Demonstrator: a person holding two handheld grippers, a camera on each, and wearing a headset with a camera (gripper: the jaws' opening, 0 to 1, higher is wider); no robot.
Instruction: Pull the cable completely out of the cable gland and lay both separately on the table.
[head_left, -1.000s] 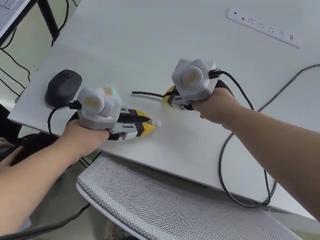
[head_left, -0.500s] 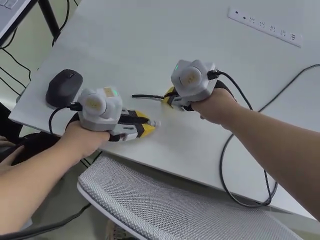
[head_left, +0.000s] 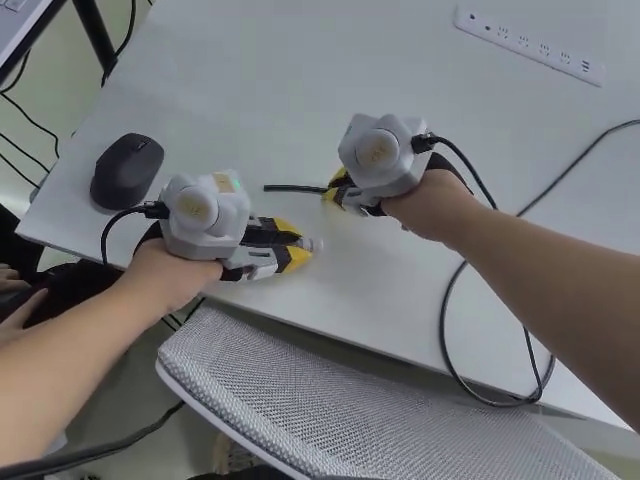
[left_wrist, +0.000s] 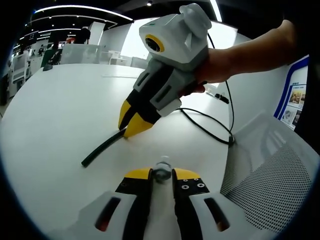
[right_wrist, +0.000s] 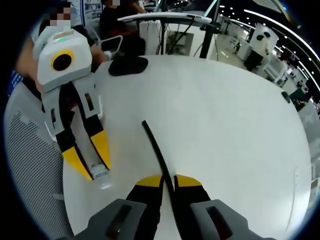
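We can barely see the cable gland (left_wrist: 162, 168) pinched in our left gripper (left_wrist: 161, 179); our right gripper (right_wrist: 169, 182) pinches the cable (right_wrist: 154, 142).

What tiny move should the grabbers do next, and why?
Probably ease the left gripper down and open its fingers, leaving the small grey cable gland on the white table. The thin black cable, pinched in the right gripper, already lies clear of the gland, so only laying them down seems left.

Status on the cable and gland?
Left gripper shut on gland, right gripper shut on cable. Cable fully out of gland, the two apart, neither released. Mouse off to the side, not in the way.
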